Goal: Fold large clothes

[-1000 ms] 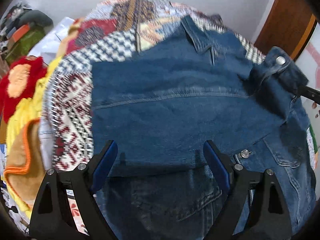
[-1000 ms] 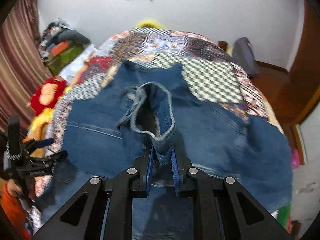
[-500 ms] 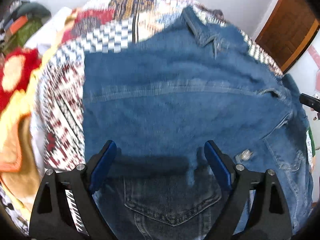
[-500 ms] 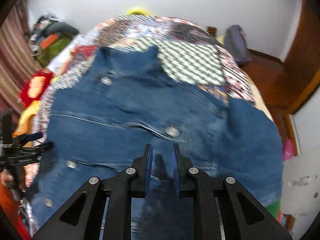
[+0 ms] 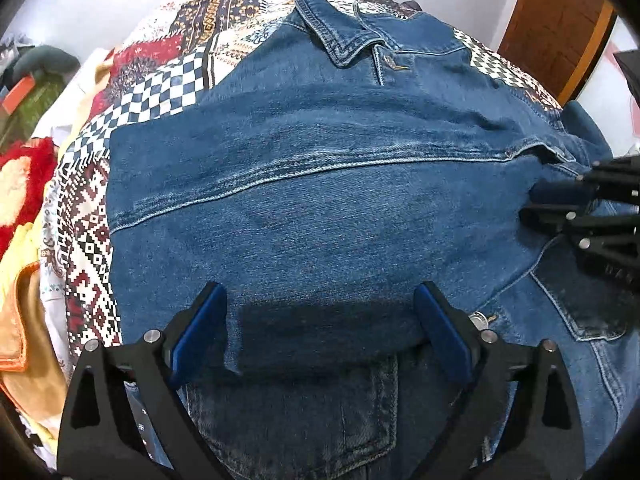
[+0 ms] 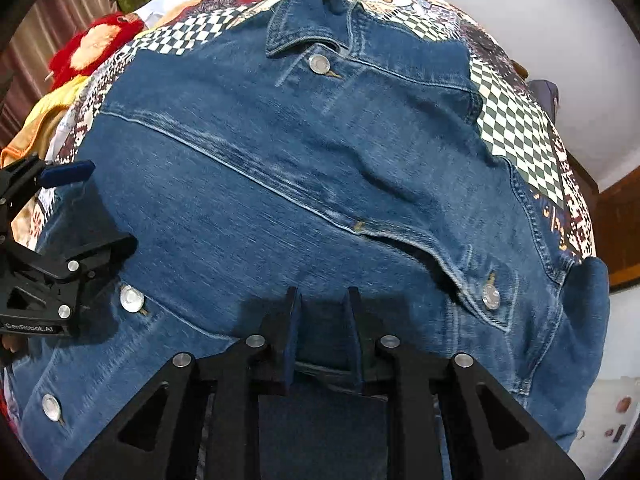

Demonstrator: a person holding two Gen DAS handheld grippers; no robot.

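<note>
A blue denim jacket (image 5: 320, 200) lies spread on a patterned quilt, collar (image 5: 340, 36) at the far end, a sleeve folded flat across its front. My left gripper (image 5: 320, 320) is open and empty, low over the jacket's near edge. My right gripper (image 6: 322, 320) hovers low over the jacket (image 6: 280, 180), its jaws a little apart with nothing between them. It also shows at the right edge of the left wrist view (image 5: 560, 200). The left gripper shows at the left edge of the right wrist view (image 6: 80, 216).
The patchwork quilt (image 5: 160, 80) covers the bed. Red, yellow and orange clothes (image 5: 20, 208) are piled along the bed's left side. A brown wooden door (image 5: 560, 20) stands at the far right. A checkered patch of quilt (image 6: 516, 128) lies right of the jacket.
My right gripper let go of the denim sleeve it held up; the sleeve now lies flat on the jacket. Both grippers moved lower and closer to the jacket.
</note>
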